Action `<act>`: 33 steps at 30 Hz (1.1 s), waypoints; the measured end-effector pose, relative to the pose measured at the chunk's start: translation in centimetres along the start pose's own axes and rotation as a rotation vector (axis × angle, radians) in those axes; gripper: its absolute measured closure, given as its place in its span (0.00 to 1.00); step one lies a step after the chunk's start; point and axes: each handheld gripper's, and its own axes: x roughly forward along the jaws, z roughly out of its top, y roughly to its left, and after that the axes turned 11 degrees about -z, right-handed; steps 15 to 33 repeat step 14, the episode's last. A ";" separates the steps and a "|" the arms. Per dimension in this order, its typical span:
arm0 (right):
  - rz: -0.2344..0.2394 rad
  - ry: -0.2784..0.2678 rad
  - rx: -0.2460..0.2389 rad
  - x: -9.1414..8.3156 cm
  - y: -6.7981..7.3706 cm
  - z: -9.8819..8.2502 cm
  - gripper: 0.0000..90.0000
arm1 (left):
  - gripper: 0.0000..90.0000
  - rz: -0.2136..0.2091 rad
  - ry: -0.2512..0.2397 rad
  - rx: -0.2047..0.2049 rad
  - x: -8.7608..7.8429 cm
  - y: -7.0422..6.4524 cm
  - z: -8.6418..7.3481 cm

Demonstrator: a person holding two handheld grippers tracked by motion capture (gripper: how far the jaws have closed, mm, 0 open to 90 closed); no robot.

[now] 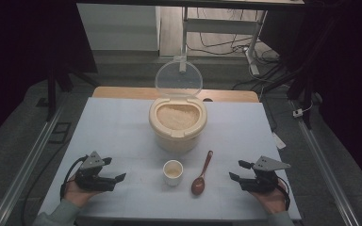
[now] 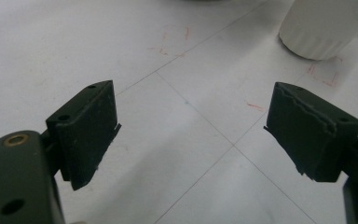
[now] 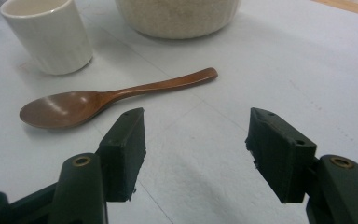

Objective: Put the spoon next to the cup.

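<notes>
A cream rice bin (image 1: 177, 123) with its clear lid (image 1: 178, 78) flipped up stands mid-table, full of rice. In front of it sit a small white cup (image 1: 173, 172) and a brown wooden spoon (image 1: 201, 173), bowl toward me. My left gripper (image 1: 115, 170) rests at the near left, open and empty, with the cup (image 2: 324, 25) ahead to its right. My right gripper (image 1: 240, 170) is at the near right, open, nothing between its jaws. In the right gripper view the spoon (image 3: 107, 97) lies just ahead to the left, with the cup (image 3: 49, 33) and bin (image 3: 177, 16) behind it.
The white table top (image 1: 118, 127) carries thin grid lines and faint red marks. A wooden strip (image 1: 122, 92) runs along its far edge. Dark floor, metal rails and cables surround the table.
</notes>
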 end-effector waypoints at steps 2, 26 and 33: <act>-0.007 0.005 -0.004 0.0 0.0 0.0 0.41 | 0.18 -0.001 0.001 0.001 0.0 0.0 0.0; -0.018 -0.006 -0.003 -0.2 -0.2 0.1 0.41 | 0.18 -0.003 0.002 0.002 0.0 0.0 0.0; -0.018 -0.006 -0.003 -0.2 -0.2 0.1 0.41 | 0.18 -0.003 0.002 0.002 0.0 0.0 0.0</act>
